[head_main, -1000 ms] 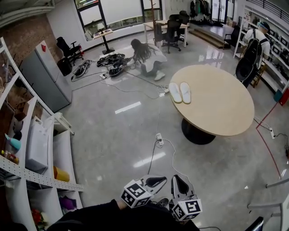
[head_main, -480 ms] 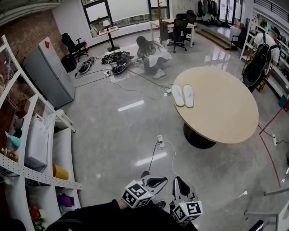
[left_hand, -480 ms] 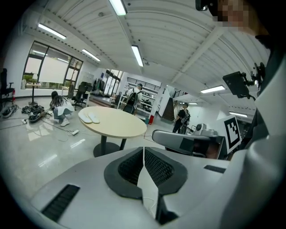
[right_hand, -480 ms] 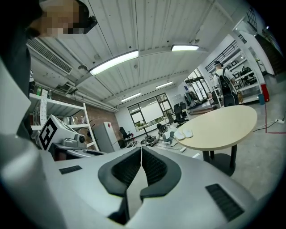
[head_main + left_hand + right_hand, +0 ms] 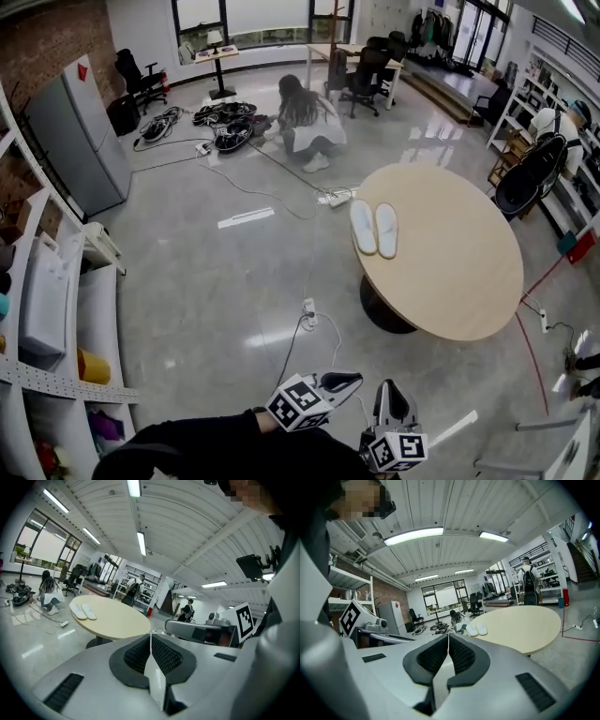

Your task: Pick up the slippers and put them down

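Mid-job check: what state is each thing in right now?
slippers: side by side on the round table, untouched.
left gripper: jaws shut, empty.
right gripper: jaws shut, empty.
fridge: doors closed.

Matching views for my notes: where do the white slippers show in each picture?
Head view: slippers right of centre, upper half.
Left gripper view: slippers left of centre.
Right gripper view: slippers just right of centre.
Shared landmark: the round table under them.
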{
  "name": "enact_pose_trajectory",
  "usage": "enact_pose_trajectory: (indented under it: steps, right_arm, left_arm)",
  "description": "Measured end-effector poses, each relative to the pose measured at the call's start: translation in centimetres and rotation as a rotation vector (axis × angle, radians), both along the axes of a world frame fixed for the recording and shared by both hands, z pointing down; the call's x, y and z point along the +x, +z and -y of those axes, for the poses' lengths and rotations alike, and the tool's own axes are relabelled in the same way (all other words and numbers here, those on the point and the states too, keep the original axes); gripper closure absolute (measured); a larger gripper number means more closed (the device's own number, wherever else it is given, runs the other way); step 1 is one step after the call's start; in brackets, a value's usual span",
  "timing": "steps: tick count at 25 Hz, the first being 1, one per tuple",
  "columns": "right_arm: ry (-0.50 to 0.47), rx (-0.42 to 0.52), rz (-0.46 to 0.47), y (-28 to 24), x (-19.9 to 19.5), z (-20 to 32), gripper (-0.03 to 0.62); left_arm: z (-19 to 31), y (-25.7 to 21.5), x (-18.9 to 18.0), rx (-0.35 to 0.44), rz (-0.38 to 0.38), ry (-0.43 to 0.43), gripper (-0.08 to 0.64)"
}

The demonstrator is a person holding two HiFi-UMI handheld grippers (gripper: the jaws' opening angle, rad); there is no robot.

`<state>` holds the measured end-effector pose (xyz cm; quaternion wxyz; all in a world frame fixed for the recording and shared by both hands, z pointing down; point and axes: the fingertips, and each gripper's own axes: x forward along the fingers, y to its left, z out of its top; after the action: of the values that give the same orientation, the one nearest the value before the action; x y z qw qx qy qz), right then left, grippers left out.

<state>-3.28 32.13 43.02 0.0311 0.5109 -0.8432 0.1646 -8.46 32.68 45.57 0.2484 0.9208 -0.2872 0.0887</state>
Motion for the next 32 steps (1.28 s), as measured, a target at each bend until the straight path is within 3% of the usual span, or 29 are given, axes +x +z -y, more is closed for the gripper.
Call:
enact_pose_trajectory:
  steps: [5, 10, 16, 26, 32]
  right_arm:
    - [0.013, -0.038, -0.042, 0.3, -4.2, 5.8, 0.575]
    - [-0.051, -0.076, -0.073, 1.3, -9.7, 10.1, 0.575]
    - [-0.085, -0.096, -0.078, 2.2, -12.3, 13.8, 0.575]
    - [-0.217, -0.083, -0.012, 2.7, -12.6, 21.3, 0.575]
    - [-0.280, -0.039, 0.035, 1.2, -8.3, 27.5, 0.575]
  left_arm:
    - [5.8, 0.5, -4.6, -0.030, -0.048, -0.005, 0.535]
    - [10.5, 1.5, -9.7, -0.066, -0.074, -0.048, 0.535]
    - [13.7, 2.8, -12.9, -0.096, -0.082, -0.103, 0.535]
    - [19.8, 3.0, -13.9, -0.079, -0.015, -0.253, 0.535]
    - [24.8, 1.5, -8.9, -0.036, 0.049, -0.293, 0.535]
